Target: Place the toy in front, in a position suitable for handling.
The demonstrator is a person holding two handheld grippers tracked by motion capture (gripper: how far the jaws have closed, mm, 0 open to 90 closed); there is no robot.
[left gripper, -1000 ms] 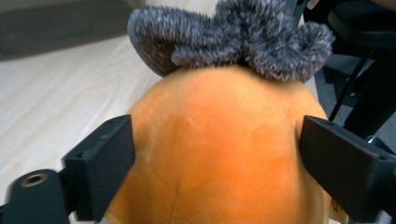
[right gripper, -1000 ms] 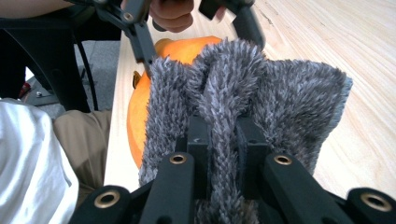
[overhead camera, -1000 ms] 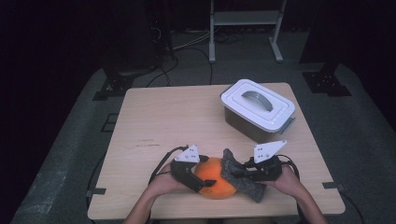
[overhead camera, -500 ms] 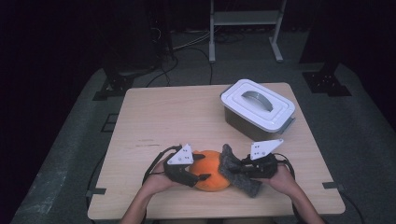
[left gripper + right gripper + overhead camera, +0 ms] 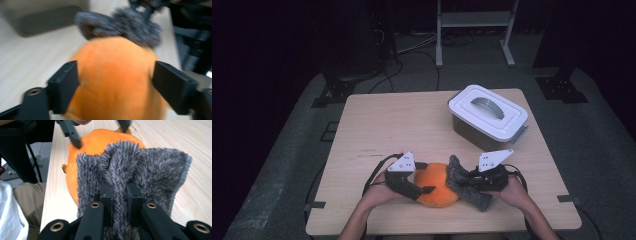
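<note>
An orange plush ball (image 5: 439, 184) lies near the table's front edge, with a grey fuzzy cloth (image 5: 462, 182) against its right side. My left gripper (image 5: 424, 184) straddles the ball from the left. In the left gripper view its jaws (image 5: 115, 82) have just been opening and flank the ball (image 5: 115, 62) without denting it. My right gripper (image 5: 468, 183) is shut on a fold of the cloth (image 5: 150, 167), pinched between its jaws (image 5: 119, 192). The ball (image 5: 95, 140) lies just beyond the cloth.
A grey box with a white handled lid (image 5: 487, 117) stands closed at the table's back right. The wooden table (image 5: 402, 125) stretches bare behind the hands. The person's forearms come in from the bottom edge. Dark floor, cables and stands surround the table.
The left gripper has slid a little to the left on the orange ball and its jaws stand wider. The right gripper and the cloth have hardly moved.
</note>
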